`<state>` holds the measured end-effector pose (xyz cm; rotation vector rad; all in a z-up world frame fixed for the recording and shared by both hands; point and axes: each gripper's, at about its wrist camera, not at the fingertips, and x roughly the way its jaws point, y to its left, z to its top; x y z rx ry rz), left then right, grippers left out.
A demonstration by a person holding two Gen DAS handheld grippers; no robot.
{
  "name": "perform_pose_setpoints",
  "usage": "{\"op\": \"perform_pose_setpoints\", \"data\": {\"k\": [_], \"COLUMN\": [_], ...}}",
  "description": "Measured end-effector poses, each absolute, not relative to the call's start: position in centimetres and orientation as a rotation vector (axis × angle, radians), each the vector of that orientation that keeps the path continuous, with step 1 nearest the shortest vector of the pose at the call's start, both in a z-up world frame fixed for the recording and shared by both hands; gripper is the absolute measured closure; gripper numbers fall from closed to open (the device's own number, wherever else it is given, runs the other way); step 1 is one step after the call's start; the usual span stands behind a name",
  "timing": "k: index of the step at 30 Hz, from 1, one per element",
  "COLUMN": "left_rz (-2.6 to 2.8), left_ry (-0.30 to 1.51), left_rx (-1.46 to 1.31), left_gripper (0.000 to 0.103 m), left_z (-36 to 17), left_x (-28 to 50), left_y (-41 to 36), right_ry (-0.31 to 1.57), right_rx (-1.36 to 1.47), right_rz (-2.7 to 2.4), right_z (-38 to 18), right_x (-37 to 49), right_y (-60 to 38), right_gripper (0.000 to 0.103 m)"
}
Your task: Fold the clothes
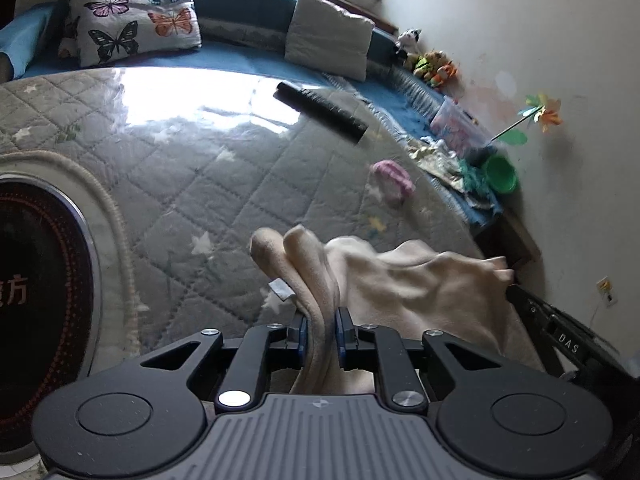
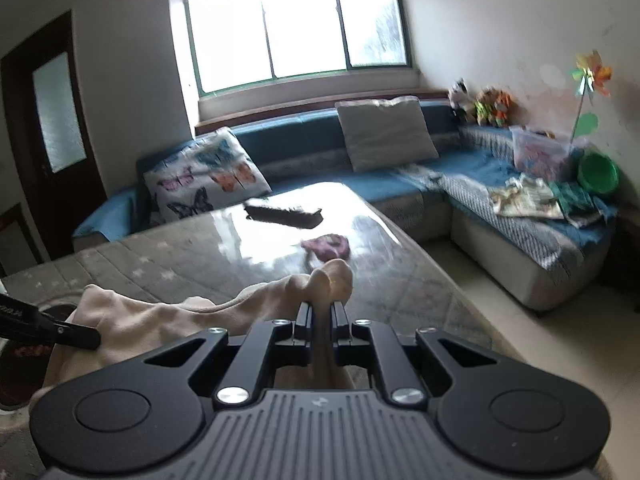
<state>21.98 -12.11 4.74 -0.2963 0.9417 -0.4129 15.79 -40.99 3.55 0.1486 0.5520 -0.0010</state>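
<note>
Quilted grey table cover (image 1: 168, 168) spread wide under glare. Cream garment (image 1: 420, 280) stretched above its near edge, between both tools. Left gripper (image 1: 322, 326) pinching one bunched fabric edge; right gripper (image 2: 321, 316) clamped on the other. Black brush (image 1: 320, 110) and pink cloth (image 1: 394, 180) lying farther back.

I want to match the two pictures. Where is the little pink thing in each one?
Left wrist view: the pink thing lies on the quilted table cover, right of centre, below the black brush.
Right wrist view: the pink thing lies mid-picture, just beyond the cream cloth.
Shared landmark: the butterfly pillow.
</note>
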Motion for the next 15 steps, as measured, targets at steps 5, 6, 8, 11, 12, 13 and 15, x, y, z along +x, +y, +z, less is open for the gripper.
{"op": "perform_pose_setpoints", "data": {"k": [5, 6, 8, 11, 12, 13, 15], "left_rz": [-0.379, -0.370, -0.365, -0.362, -0.365, -0.364, -0.359], "left_ry": [0.942, 0.937, 0.925, 0.913, 0.911, 0.908, 0.903], "left_rx": [-0.271, -0.264, -0.243, -0.218, -0.210, -0.200, -0.179], "left_gripper": [0.077, 0.070, 0.065, 0.059, 0.056, 0.052, 0.049], "left_z": [4.5, 4.5, 4.7, 5.1, 5.2, 5.3, 5.3], "left_x": [21.7, 21.5, 20.9, 20.0, 19.6, 19.2, 18.4], "left_y": [-11.1, -10.8, -10.6, -10.2, -10.1, -10.0, -9.8], "right_ry": [0.572, 0.571, 0.574, 0.581, 0.584, 0.585, 0.589], "right_rx": [0.143, 0.136, 0.125, 0.113, 0.108, 0.104, 0.098], "right_rz": [-0.017, -0.016, -0.005, 0.022, 0.030, 0.038, 0.053], "right_z": [2.5, 2.5, 2.4, 2.5, 2.4, 2.4, 2.4], "right_x": [15.8, 15.8, 15.5, 14.8, 14.5, 14.0, 13.3], "right_y": [-41.2, -41.2, -40.8, -40.2, -39.9, -39.6, -39.0], "right_gripper": [0.092, 0.092, 0.091, 0.080, 0.077, 0.075, 0.064]}}
